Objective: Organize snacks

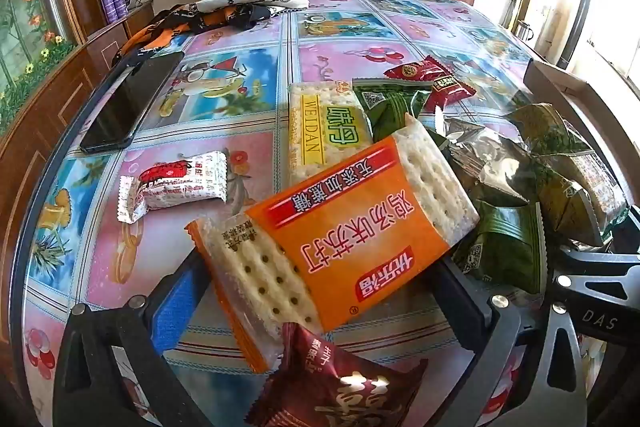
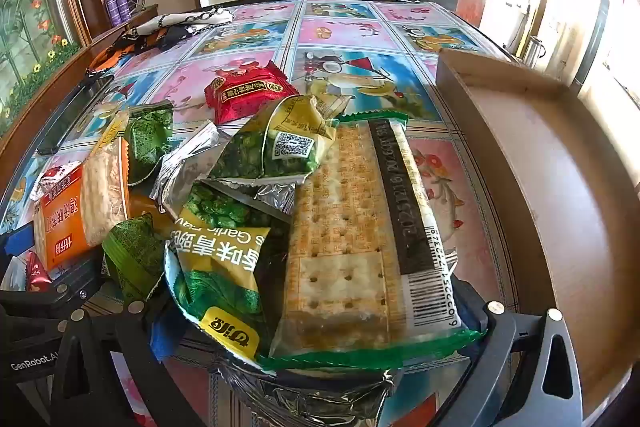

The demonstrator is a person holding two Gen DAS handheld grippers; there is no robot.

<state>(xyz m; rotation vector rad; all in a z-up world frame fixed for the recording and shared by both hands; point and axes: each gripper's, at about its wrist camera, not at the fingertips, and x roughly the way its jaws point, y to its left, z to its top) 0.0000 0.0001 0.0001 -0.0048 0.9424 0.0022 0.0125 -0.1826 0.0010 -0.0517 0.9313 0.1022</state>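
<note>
I am holding both claws spread as wide as they go, tilted down over the snack heap on the table (image 1: 248, 27), and neither is pinching anything. My left gripper (image 1: 320, 291) is straddling the orange cracker pack (image 1: 352, 227): the pack is lying between my two fingers but its long axis is running slantwise, from low near my blue-padded finger (image 1: 176, 303) up and away toward the far right, so I judge the fingers would be closing across its corners rather than its flat sides. My right gripper (image 2: 320, 323) is hovering over the green-edged cracker pack (image 2: 352, 235), whose long axis is pointing almost straight away from me, along my fingers, with the garlic pea bag (image 2: 224, 255) overlapping its left edge. The cardboard box (image 2: 540, 163) is sitting just beside that pack, on the right, and empty as far as I can see. So I am judging my right claw the nearer one to the box, and its pack the better lined up for a sideways squeeze
</note>
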